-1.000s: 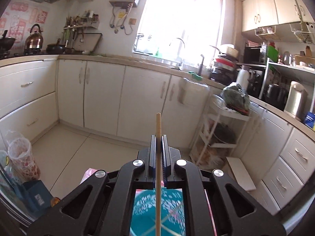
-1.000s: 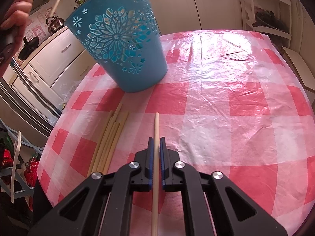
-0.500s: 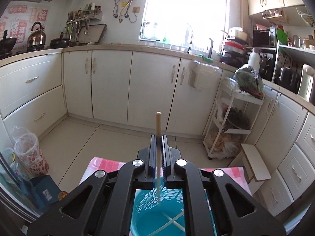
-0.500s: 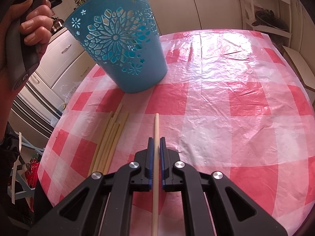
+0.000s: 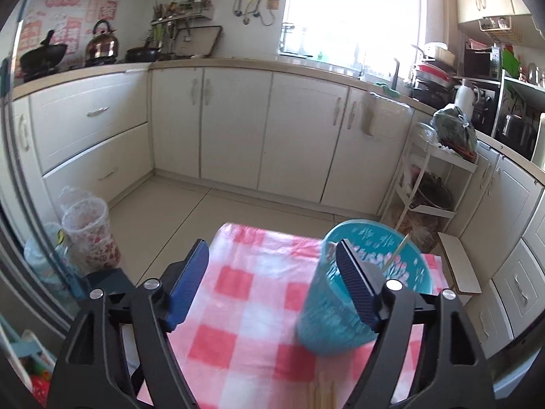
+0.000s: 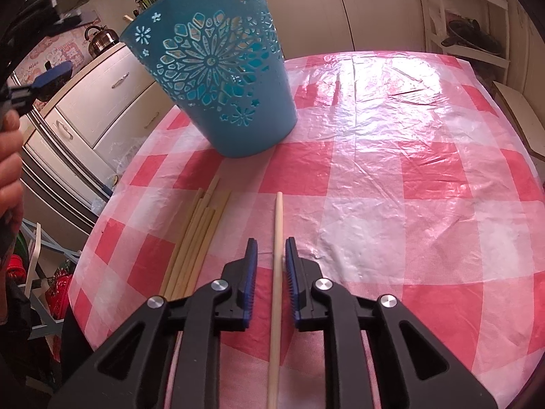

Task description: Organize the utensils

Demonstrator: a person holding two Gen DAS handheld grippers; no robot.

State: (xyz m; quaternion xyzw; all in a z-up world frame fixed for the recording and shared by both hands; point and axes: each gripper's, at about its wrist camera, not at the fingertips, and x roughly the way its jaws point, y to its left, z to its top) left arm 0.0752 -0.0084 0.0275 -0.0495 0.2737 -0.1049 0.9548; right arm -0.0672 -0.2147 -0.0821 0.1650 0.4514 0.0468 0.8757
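Presently the left gripper [image 5: 272,259] stands with its jaws spread wide and nothing between them, raised above the near-left part of a table covered in a red-and-white checked cloth [image 5: 259,293]. A blue perforated bin [image 5: 344,306] stands on that cloth at the right of the left wrist view, partly behind the gripper's right finger, and one pale chopstick [image 5: 396,250] leans inside it with its tip rising past the rim. In the right wrist view the same bin [image 6: 221,78] stands upright at the far left of the table, its wall cut through with a flower pattern, and a stick end [image 6: 127,17] shows above its far rim. The right gripper [image 6: 270,259] is low over the near part of the cloth [image 6: 408,170] with its jaws parted; a single chopstick [image 6: 277,255] runs between the blue pads, close to the right one, and contact with either pad cannot be confirmed. Just left of it a bundle of chopsticks [image 6: 194,242] lies flat on the cloth, pointing toward the bin and stopping short of its base. Pink posters [image 5: 68,20] hang on the far-left kitchen wall behind a kettle [image 5: 101,42]; their characters are too blurred to read. In the right wrist view a pink decoration beside the kettle carries small lettering that appears to read "Nice" [image 6: 51,57]. No brand mark is legible on the bin or either gripper.
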